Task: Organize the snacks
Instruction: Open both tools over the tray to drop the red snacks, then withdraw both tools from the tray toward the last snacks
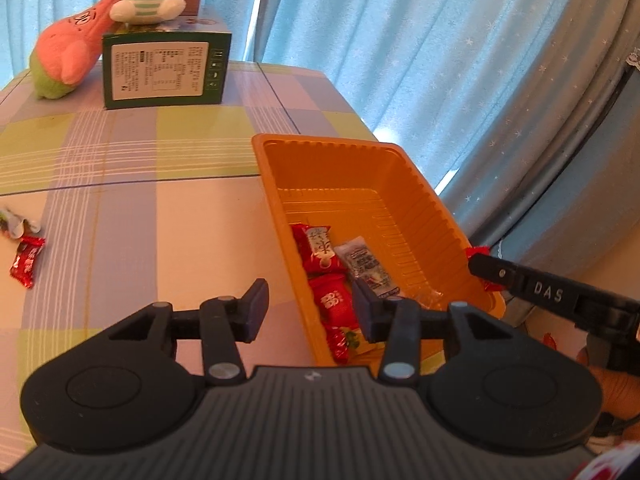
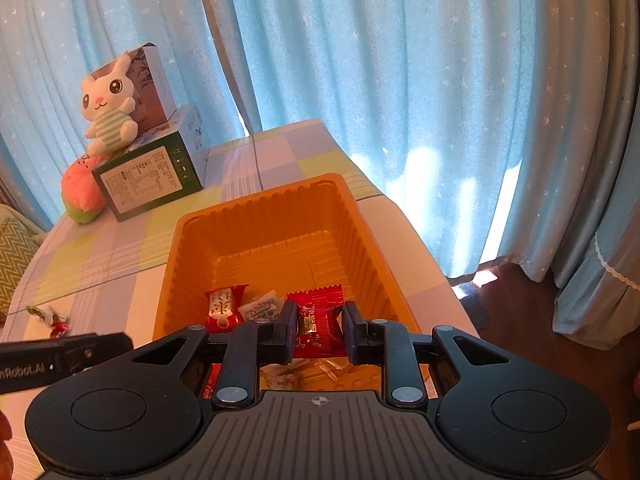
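Holding red snack packet (image 2: 319, 326) w/ right tool (image 2: 319, 330) over orange tray (image 2: 256, 208).

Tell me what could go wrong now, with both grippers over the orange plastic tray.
The right gripper grips a red snack packet above the orange plastic tray; released askew, it might land outside. The tray sits near the table edge and could be nudged off.

An orange tray (image 2: 256, 216) holds red (image 2: 318, 320) and white-printed (image 2: 262, 310) snack packets. The table (image 1: 120, 208) wears a pastel check of green, lilac and pink. Far left, a white rabbit toy (image 2: 108, 108) in green stripes sits on a dark green box (image 2: 148, 180); the curtains (image 2: 360, 60) are pale blue with small white stars.
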Demonstrator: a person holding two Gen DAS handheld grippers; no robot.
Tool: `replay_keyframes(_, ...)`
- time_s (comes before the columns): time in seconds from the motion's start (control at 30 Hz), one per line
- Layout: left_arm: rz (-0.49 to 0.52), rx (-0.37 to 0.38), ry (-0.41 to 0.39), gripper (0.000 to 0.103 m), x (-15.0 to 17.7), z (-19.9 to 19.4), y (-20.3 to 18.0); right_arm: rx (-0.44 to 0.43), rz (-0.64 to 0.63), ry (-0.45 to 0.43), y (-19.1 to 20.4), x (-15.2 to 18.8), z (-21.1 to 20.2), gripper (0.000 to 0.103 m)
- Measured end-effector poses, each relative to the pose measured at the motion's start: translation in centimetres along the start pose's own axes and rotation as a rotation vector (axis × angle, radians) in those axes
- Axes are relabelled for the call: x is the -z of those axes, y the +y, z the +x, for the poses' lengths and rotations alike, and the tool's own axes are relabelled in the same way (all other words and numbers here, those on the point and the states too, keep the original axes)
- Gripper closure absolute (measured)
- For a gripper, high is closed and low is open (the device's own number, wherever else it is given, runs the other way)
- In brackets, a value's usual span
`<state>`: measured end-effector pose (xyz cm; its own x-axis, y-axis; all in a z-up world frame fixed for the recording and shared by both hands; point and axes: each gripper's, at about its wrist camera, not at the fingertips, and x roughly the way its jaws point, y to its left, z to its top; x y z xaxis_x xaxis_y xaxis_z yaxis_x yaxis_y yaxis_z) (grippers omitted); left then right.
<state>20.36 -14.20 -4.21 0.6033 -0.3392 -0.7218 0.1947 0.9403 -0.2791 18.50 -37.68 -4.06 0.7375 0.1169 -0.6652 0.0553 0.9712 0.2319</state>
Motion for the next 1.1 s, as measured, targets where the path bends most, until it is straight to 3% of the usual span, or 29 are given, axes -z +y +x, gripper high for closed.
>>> replay_keyframes(0.23, -0.002, -0.020, -0.008, 0.058, 0.6, -1.1, 0.8, -0.071, 0.045, 0.004, 0.2, -1.0, 0.8, 0.078)
replay_keyframes(0.3, 0.003, -0.030, -0.013, 0.053, 0.7, -1.5, 1.0, -0.056, 0.052, -0.016, 0.2, -1.2, 0.3, 0.064)
replay_keyframes(0.33, 0.006, -0.036, -0.017, 0.050, 0.8, -1.7, 1.2, -0.051, 0.058, -0.027, 0.2, -1.1, 0.0, 0.046)
replay_keyframes(0.37, 0.009, -0.041, -0.021, 0.050, 0.9, -2.0, 1.3, -0.048, 0.070, -0.039, -0.1, -1.1, -0.4, 0.043)
replay_keyframes(0.67, -0.010, -0.067, -0.039, 0.050, 2.4, -5.1, 2.9, -0.014, 0.146, -0.027, -0.7, 0.9, -3.9, 0.043)
replay_keyframes(1.1, -0.035, -0.110, -0.086, 0.042, 5.0, -11.0, 5.0, -0.059, 0.096, 0.020, 4.3, 5.2, -7.8, 0.043)
